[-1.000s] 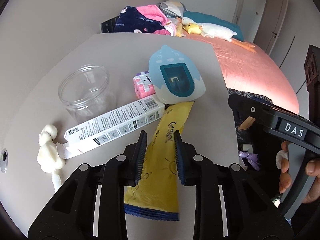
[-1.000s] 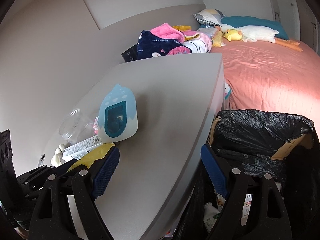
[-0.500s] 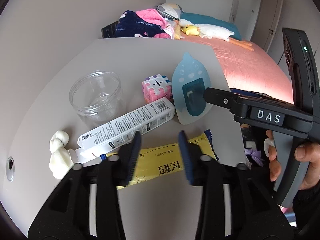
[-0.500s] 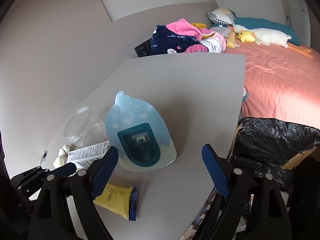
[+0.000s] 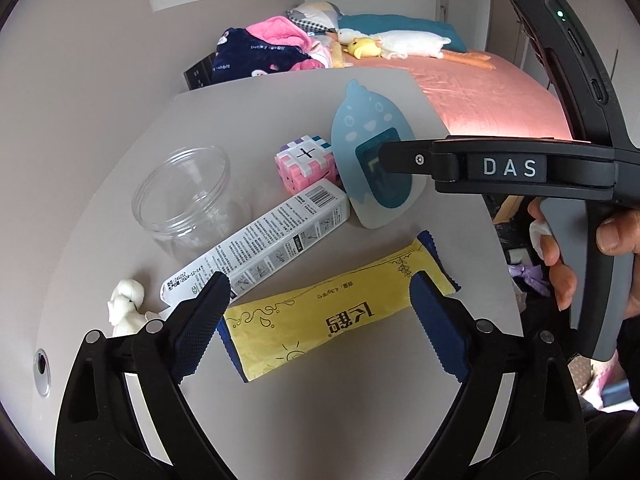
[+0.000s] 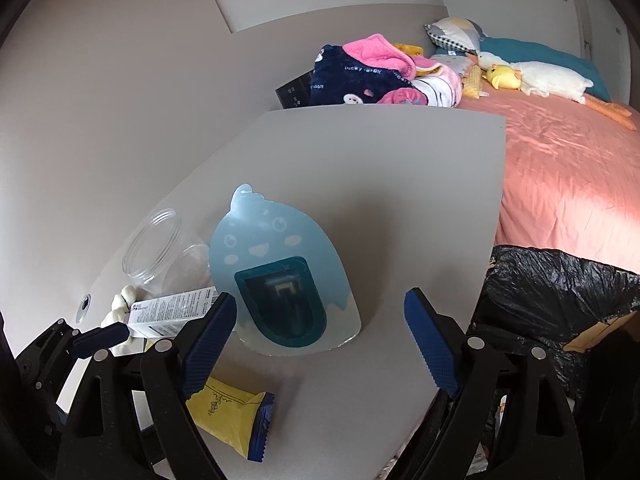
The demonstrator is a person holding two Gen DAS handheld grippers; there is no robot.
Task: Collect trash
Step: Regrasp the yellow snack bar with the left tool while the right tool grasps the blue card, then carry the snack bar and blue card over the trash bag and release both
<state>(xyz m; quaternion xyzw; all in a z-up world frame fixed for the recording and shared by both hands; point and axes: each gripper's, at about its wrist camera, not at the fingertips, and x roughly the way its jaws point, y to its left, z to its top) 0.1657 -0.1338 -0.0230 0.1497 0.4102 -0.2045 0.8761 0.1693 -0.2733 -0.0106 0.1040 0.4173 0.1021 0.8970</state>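
Pink-and-white puzzle cube (image 5: 305,162) near table's (image 5: 248,120) middle, beside clear plastic jar (image 5: 188,196). Behind table: heap of navy and pink clothes (image 6: 372,74). Pink bed (image 6: 568,168) carries white goose plush (image 6: 548,78), small yellow plush (image 6: 502,76).

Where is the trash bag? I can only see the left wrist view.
Observer: The right wrist view shows it. A black bag lines a box just off the table's right edge.
Operator: Is the right tool holding anything?
Observer: No. The right tool is open and empty, with the blue card lying just ahead of it.
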